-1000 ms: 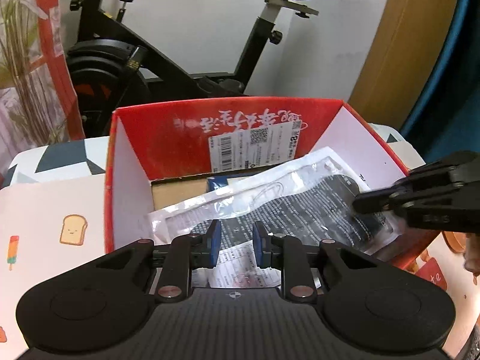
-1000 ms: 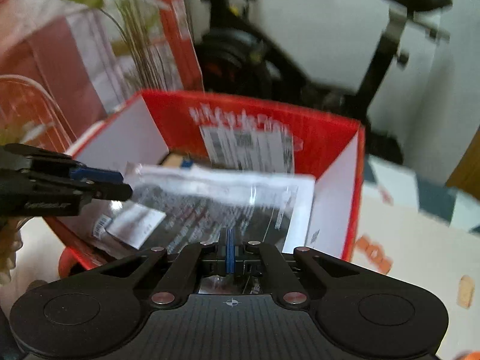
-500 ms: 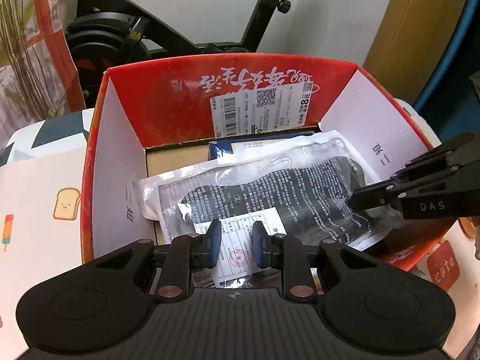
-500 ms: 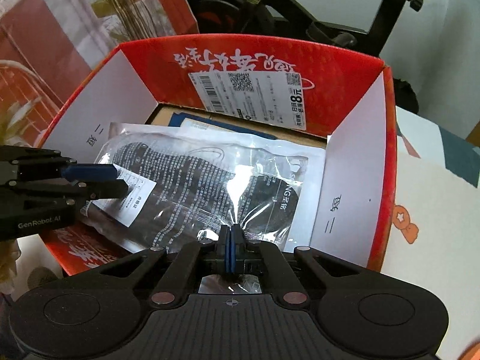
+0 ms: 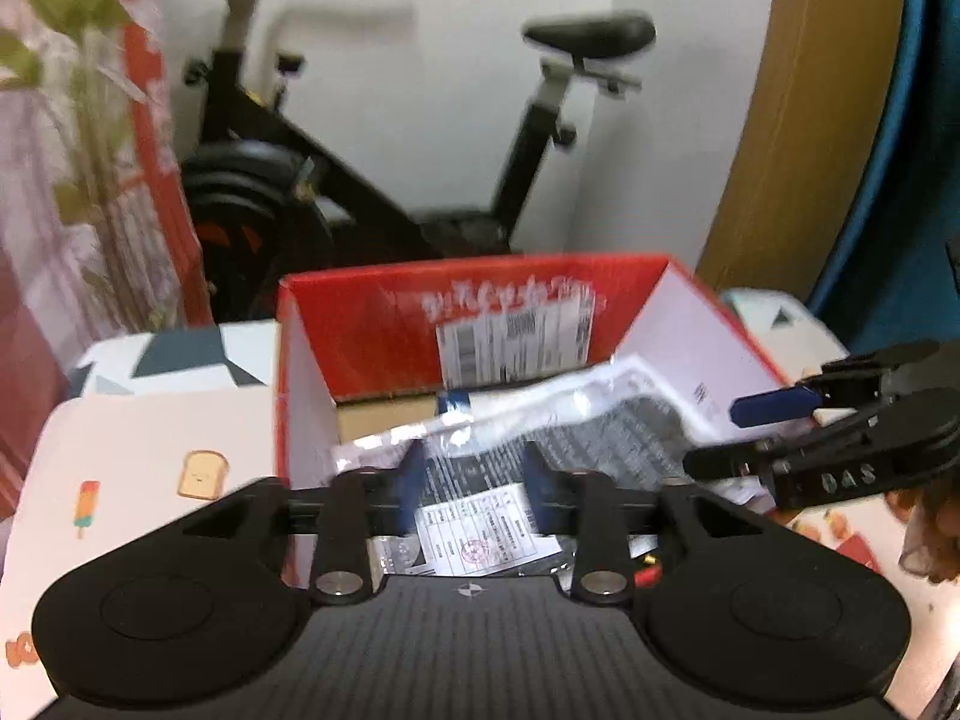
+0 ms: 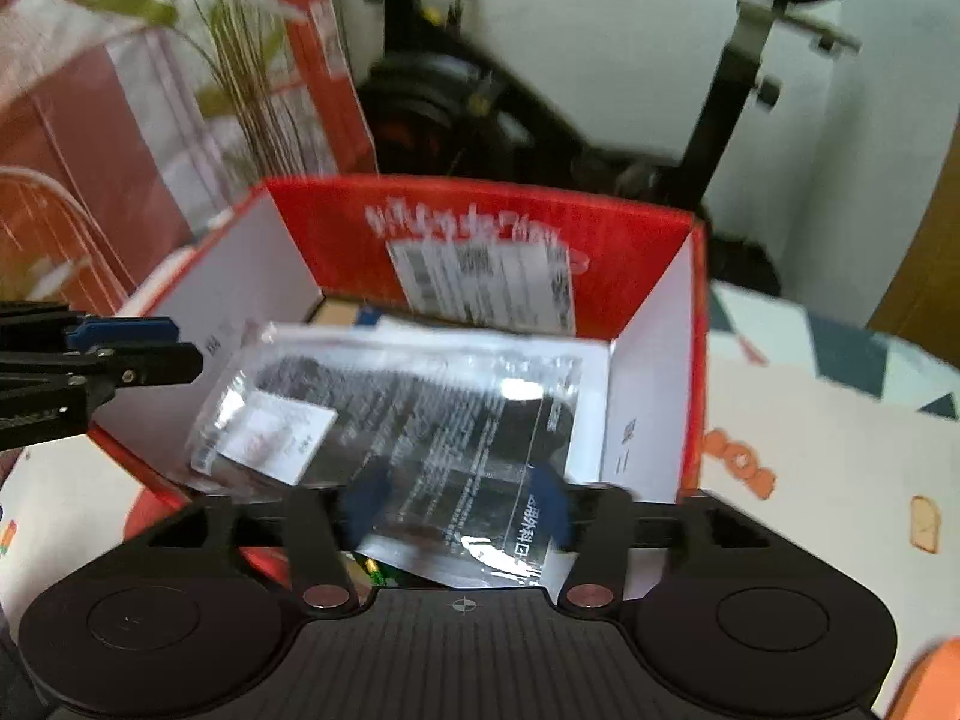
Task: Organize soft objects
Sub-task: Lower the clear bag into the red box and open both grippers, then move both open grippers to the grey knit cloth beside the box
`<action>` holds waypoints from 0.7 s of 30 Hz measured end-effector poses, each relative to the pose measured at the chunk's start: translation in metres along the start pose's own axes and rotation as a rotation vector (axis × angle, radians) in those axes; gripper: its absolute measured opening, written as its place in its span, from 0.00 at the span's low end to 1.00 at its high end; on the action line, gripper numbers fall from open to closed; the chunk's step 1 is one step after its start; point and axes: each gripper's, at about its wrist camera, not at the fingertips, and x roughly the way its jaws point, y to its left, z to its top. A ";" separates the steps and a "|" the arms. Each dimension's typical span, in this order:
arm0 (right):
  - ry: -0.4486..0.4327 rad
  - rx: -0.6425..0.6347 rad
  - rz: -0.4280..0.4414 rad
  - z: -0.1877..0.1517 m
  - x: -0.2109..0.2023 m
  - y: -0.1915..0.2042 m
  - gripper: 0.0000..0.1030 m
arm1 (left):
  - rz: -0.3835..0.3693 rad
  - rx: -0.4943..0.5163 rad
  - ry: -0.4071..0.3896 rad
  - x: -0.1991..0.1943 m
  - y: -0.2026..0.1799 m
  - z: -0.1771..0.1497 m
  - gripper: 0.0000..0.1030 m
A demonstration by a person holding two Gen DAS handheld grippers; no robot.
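Note:
A clear plastic bag (image 5: 600, 438) holding a flat black item and a white label lies slanted inside the red cardboard box (image 5: 384, 324). In the right wrist view the bag (image 6: 432, 402) fills most of the box (image 6: 636, 240). My left gripper (image 5: 474, 480) hovers over the bag's near-left end, jaws opening, pads off the plastic. My right gripper (image 6: 459, 498) is opening over the bag's near-right edge, which lies loose between the fingers. Each gripper shows in the other view: the right gripper (image 5: 744, 432) at the box's right wall, the left gripper (image 6: 156, 345) at its left wall.
A blue-edged flat pack (image 5: 456, 402) lies under the bag. An exercise bike (image 5: 372, 180) stands behind the box, with a leafy plant (image 6: 240, 60) at its left. The table wears a cartoon-print cloth (image 5: 150, 450). A wooden panel (image 5: 798, 120) rises at the right.
Both grippers were shut on the bag's ends; now both stand apart from it. Both have drawn back and upward from the box, and the bag stays inside.

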 end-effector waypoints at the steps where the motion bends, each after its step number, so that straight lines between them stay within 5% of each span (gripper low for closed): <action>1: -0.024 -0.020 0.008 -0.002 -0.007 0.001 0.68 | 0.006 -0.011 -0.027 -0.008 -0.001 -0.004 0.61; 5: -0.088 -0.033 -0.004 -0.018 -0.032 0.005 0.89 | 0.033 -0.021 -0.090 -0.038 -0.003 -0.022 0.96; 10: -0.181 -0.005 0.001 -0.043 -0.059 0.009 1.00 | 0.076 -0.021 -0.117 -0.063 -0.010 -0.048 1.00; 21: -0.343 -0.005 0.025 -0.110 -0.080 0.035 1.00 | 0.146 -0.048 -0.129 -0.096 -0.008 -0.102 1.00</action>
